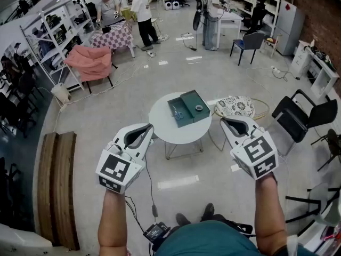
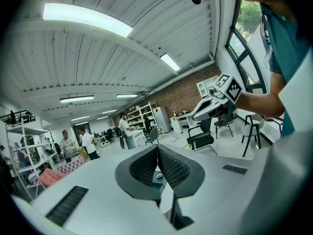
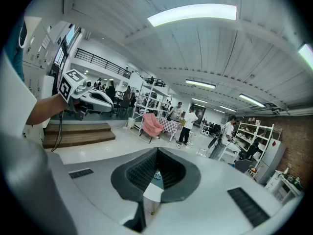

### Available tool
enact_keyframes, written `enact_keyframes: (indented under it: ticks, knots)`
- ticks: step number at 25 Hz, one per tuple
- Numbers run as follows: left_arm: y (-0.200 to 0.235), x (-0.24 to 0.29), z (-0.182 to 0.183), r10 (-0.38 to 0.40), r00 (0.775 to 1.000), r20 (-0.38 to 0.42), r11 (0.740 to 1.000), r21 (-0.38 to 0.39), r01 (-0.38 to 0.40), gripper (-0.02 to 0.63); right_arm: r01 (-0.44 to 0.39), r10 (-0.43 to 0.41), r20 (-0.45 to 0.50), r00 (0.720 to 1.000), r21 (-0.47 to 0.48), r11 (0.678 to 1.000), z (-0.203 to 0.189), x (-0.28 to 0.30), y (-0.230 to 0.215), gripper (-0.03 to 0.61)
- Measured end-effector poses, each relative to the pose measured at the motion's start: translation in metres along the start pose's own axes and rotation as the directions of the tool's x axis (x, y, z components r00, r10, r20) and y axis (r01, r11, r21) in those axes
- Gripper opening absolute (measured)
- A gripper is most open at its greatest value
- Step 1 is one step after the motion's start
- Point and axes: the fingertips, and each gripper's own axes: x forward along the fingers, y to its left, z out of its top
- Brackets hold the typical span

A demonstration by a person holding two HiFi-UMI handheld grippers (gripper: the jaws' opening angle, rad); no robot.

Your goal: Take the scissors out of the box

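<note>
A green box (image 1: 188,106) lies open on a small round white table (image 1: 176,132). Blue-handled scissors (image 1: 177,112) lie in its left half and a roll of tape (image 1: 199,108) sits in its right half. My left gripper (image 1: 151,127) is held in the air short of the table's left edge, shut and empty. My right gripper (image 1: 223,120) hovers off the table's right edge, also shut and empty. In the right gripper view the scissors (image 3: 157,175) show small beyond the closed jaws of the right gripper (image 3: 157,150). The left gripper (image 2: 157,147) points toward the table too.
A patterned cushioned stool (image 1: 235,106) stands right of the table, with black chairs (image 1: 298,116) further right. A wooden bench (image 1: 56,185) lies at the left and a chair under pink cloth (image 1: 90,62) at the back left. Several people stand at the far end.
</note>
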Motion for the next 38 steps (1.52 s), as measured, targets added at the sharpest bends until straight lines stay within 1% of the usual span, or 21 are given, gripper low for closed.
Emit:
enact_keyframes:
  ticks: [3, 6, 15, 19, 21, 26, 31, 35, 38]
  knots:
    - [-0.010, 0.008, 0.019, -0.002, 1.000, 0.000, 1.000, -0.001, 0.002, 0.018, 0.003, -0.003, -0.003, 1.000, 0.000, 1.000, 0.003, -0.015, -0.017, 0.035]
    - [-0.007, 0.008, 0.025, -0.006, 1.000, -0.001, 1.000, -0.003, 0.006, 0.020, 0.004, -0.004, -0.007, 1.000, 0.003, 1.000, 0.009, -0.017, -0.019, 0.035]
    - [-0.008, 0.006, 0.022, -0.018, 1.000, 0.004, 1.000, -0.003, 0.018, 0.018, 0.004, -0.004, -0.008, 1.000, 0.012, 1.000, 0.008, -0.015, -0.012, 0.037]
    - [-0.009, -0.014, 0.007, -0.022, 1.000, 0.014, 1.000, -0.001, 0.022, 0.018, 0.009, -0.010, 0.010, 1.000, 0.029, 1.000, 0.009, -0.013, 0.013, 0.037]
    - [-0.007, -0.017, 0.007, -0.022, 1.000, 0.016, 1.000, -0.002, 0.022, 0.018, 0.014, -0.015, 0.014, 1.000, 0.031, 0.999, 0.013, -0.012, 0.015, 0.037]
    - [0.009, 0.007, 0.009, -0.016, 1.000, -0.007, 1.000, -0.014, 0.016, 0.018, -0.004, 0.003, 0.016, 1.000, 0.047, 0.999, 0.018, 0.012, -0.011, 0.037]
    - [0.027, 0.061, 0.009, 0.006, 0.999, -0.041, 1.000, -0.024, -0.007, 0.018, -0.041, 0.039, 0.032, 0.999, 0.059, 0.997, 0.015, 0.054, -0.063, 0.037]
    - [0.030, 0.068, -0.006, 0.030, 0.998, -0.057, 0.999, -0.038, -0.032, 0.018, -0.075, 0.073, 0.039, 0.997, 0.050, 0.996, 0.008, 0.074, -0.061, 0.037]
    - [0.038, 0.088, -0.006, 0.038, 0.997, -0.072, 0.998, -0.044, -0.041, 0.018, -0.094, 0.092, 0.038, 0.995, 0.051, 0.994, 0.008, 0.093, -0.080, 0.037]
